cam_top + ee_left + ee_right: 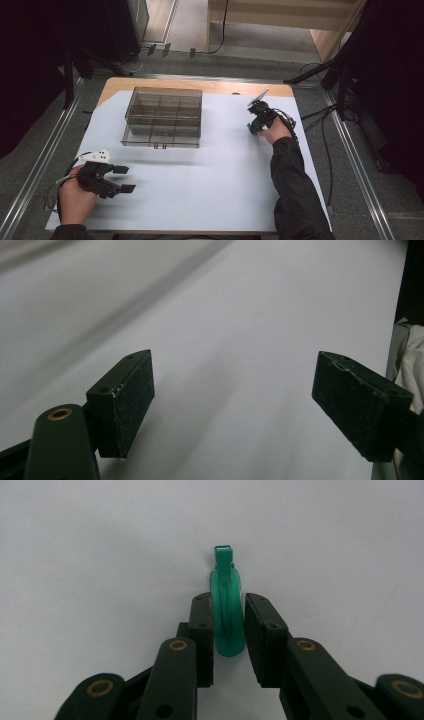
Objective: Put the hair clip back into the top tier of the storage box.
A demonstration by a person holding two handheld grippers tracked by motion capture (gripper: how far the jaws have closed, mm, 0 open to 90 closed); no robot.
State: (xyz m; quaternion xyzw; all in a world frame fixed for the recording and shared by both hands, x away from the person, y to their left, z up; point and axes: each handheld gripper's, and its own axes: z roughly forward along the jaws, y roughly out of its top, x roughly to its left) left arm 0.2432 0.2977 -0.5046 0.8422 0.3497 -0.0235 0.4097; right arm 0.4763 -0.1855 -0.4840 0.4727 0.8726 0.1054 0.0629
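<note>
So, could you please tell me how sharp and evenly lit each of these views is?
High view: dim, dark surroundings, white table sheet brightest. Left gripper view: sheet streaked with blur, pads sharp. Right gripper view: green translucent piece crisp, evenly lit, no glare.

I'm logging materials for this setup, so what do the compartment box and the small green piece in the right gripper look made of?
Compartment box: likely smoky clear plastic; its dividers show through the walls. Green piece: translucent glossy plastic, probably moulded; light passes through it between the right gripper jaws.
</note>
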